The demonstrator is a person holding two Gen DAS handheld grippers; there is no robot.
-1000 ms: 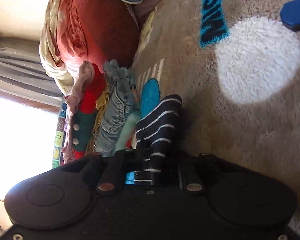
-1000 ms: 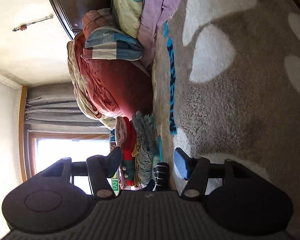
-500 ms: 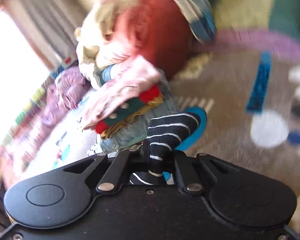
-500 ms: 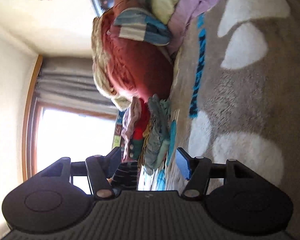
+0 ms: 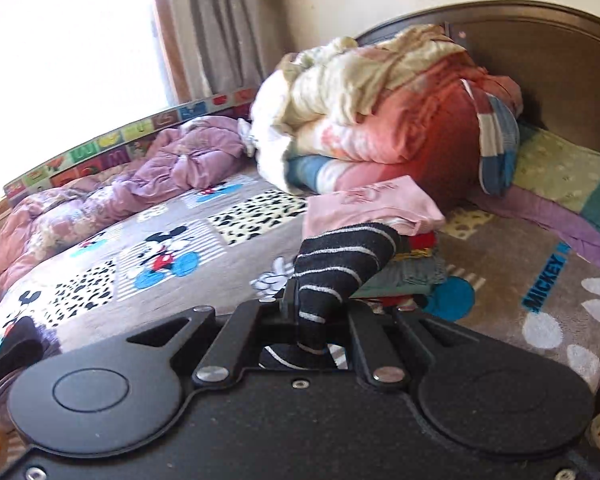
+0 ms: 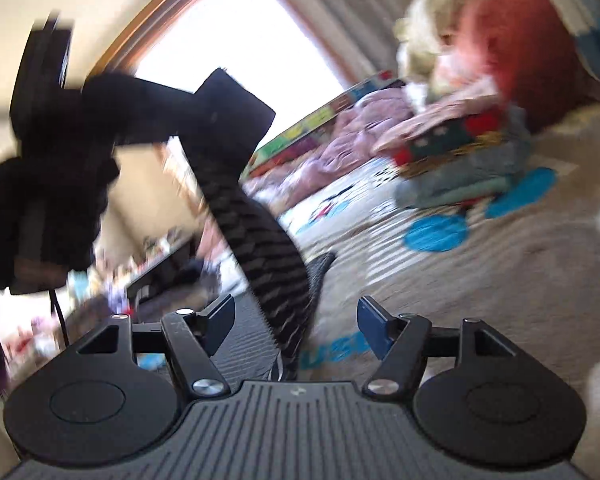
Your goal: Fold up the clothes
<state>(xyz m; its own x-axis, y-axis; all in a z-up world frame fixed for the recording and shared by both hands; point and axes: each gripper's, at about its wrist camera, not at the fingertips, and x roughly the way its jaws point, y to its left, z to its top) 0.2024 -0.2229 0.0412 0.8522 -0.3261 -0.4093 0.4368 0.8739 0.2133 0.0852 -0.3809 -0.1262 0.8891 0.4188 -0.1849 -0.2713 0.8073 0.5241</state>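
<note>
The left gripper (image 5: 316,316) has its jaws pressed together on a black sock with thin white stripes (image 5: 342,264); the sock rises from between the fingers and bends over to the right just ahead of them. Directly beyond that sock lies a stack of folded clothes (image 5: 400,240), topped by a pink garment (image 5: 374,204), resting on the patterned bed cover (image 5: 160,256). Farther ahead and to the right of the gripper sits a heap of rolled quilts (image 5: 380,120) against the dark headboard (image 5: 560,40). Ahead to the left lies a crumpled purple blanket (image 5: 160,168), with the bright window (image 5: 68,48) and grey curtain (image 5: 220,20) above it.

The right gripper (image 6: 296,320) has its blue-padded jaws spread apart and opening. A dark striped garment (image 6: 260,240), blurred, hangs down through the gap between them without either pad pressing on it; whether it is the same sock cannot be told. Up and to the left of this gripper, the other gripper appears as a dark, blurred shape holding the top of that garment. Ahead and to the right, the clothes stack is visible but smeared.
</note>
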